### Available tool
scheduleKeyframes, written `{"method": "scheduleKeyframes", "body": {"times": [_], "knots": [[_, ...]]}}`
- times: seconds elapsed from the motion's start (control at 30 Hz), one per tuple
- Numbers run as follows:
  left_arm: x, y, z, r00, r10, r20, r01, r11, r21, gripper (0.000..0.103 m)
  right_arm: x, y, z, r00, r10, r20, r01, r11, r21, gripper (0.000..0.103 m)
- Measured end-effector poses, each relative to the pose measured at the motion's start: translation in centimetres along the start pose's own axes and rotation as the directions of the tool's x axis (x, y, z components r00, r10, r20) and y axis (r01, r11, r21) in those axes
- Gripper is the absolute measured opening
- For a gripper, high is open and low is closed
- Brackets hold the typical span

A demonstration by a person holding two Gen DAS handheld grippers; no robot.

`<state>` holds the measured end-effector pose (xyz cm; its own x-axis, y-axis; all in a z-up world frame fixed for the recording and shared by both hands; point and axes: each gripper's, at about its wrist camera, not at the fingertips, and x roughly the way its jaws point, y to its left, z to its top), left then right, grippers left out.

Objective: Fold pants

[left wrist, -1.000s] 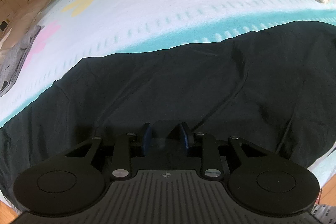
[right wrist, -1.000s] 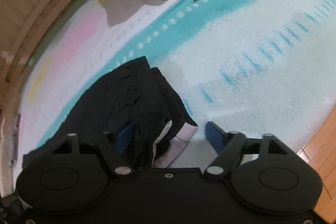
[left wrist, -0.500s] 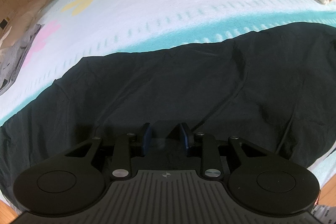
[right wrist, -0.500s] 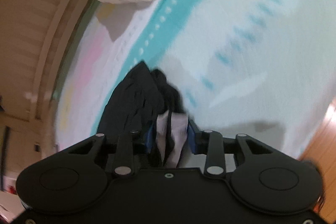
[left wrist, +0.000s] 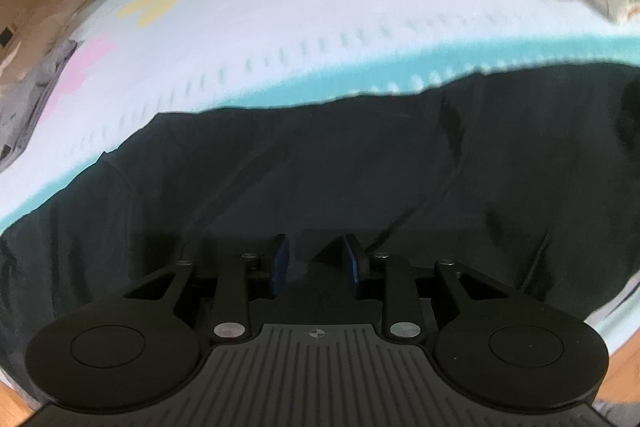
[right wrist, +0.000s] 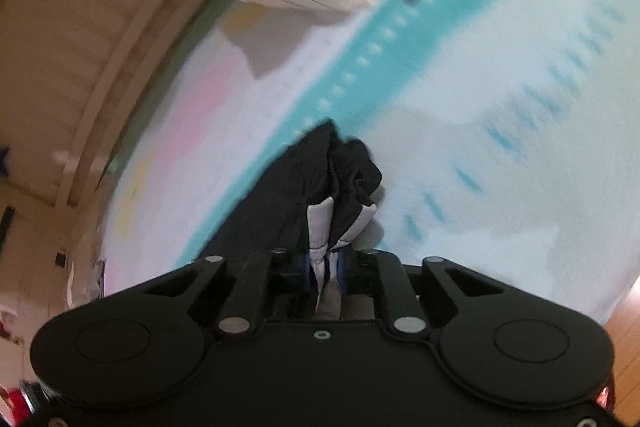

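Left view, pants: the black pants (left wrist: 320,163) lie spread over the flowered bed cover (left wrist: 280,39), filling the frame from 3 to 9 o'clock; soft, limp, light cloth.
Left view, my fingers: my left gripper (left wrist: 316,263) pinches a fold of the cloth, unchanged from a second ago.
Right view, hold: my right gripper (right wrist: 325,269) is closing on the white-lined hem (right wrist: 320,227) at 6 o'clock, the firmest edge.
Right view, change: its jaws stood wide before; now the hem is bunched between them.
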<state>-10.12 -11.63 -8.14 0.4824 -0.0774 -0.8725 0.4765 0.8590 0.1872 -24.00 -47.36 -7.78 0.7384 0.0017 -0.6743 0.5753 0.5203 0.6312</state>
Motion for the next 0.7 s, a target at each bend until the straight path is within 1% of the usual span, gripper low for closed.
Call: {"method": "scheduleKeyframes", "body": {"times": [0.07, 0.17, 0.23, 0.3, 0.37, 0.43, 0.47, 0.57, 0.63, 0.7], "knots": [[-0.5, -0.1, 0.5, 1.000, -0.016, 0.025, 0.016, 1.000, -0.015, 0.028, -1.1, 2.0, 0.1, 1.000, 0.011, 0.030, -0.009, 0.998, -0.070, 0.020], [-0.6, -1.0, 1.1, 0.998, -0.029, 0.049, 0.030, 0.999, -0.011, 0.028, -2.2, 5.3, 0.1, 0.997, 0.062, 0.053, -0.054, 0.987, -0.149, 0.020], [0.1, -1.6, 1.2, 0.999, -0.040, 0.028, 0.040, 0.999, -0.007, 0.028, -2.7, 7.8, -0.1, 0.993, 0.102, 0.057, -0.089, 0.975, -0.204, 0.020], [1.6, -2.1, 1.1, 0.997, -0.062, -0.044, 0.063, 0.998, 0.010, 0.029, -2.8, 10.2, -0.6, 0.990, 0.131, 0.045, -0.116, 0.960, -0.256, 0.020], [1.5, -2.2, 0.8, 0.999, -0.048, -0.021, 0.049, 0.999, 0.023, 0.029, -2.7, 12.2, -1.2, 0.988, 0.155, 0.025, -0.142, 0.947, -0.288, 0.020], [0.9, -1.8, 0.7, 0.998, -0.050, -0.026, 0.051, 0.998, 0.032, 0.029, -2.2, 14.3, -1.9, 0.981, 0.192, 0.003, -0.181, 0.933, -0.311, 0.020], [0.5, -1.1, 0.5, 0.998, -0.059, -0.017, 0.060, 0.998, 0.017, 0.029, -1.9, 15.3, -2.2, 0.978, 0.208, -0.010, -0.200, 0.925, -0.322, 0.020], [-1.0, 2.2, 0.0, 0.999, -0.043, 0.002, 0.043, 0.998, -0.056, 0.029, -0.4, 18.4, -3.7, 0.965, 0.253, -0.063, -0.259, 0.899, -0.354, 0.020], [-1.8, 5.3, -0.3, 1.000, -0.027, 0.007, 0.028, 0.991, -0.132, 0.029, 0.8, 20.4, -4.7, 0.956, 0.278, -0.097, -0.294, 0.878, -0.377, 0.020], [-2.5, 9.0, -0.8, 1.000, 0.005, 0.001, -0.004, 0.975, -0.221, 0.029, 2.3, 22.1, -5.9, 0.945, 0.296, -0.140, -0.327, 0.863, -0.385, 0.020]]}}
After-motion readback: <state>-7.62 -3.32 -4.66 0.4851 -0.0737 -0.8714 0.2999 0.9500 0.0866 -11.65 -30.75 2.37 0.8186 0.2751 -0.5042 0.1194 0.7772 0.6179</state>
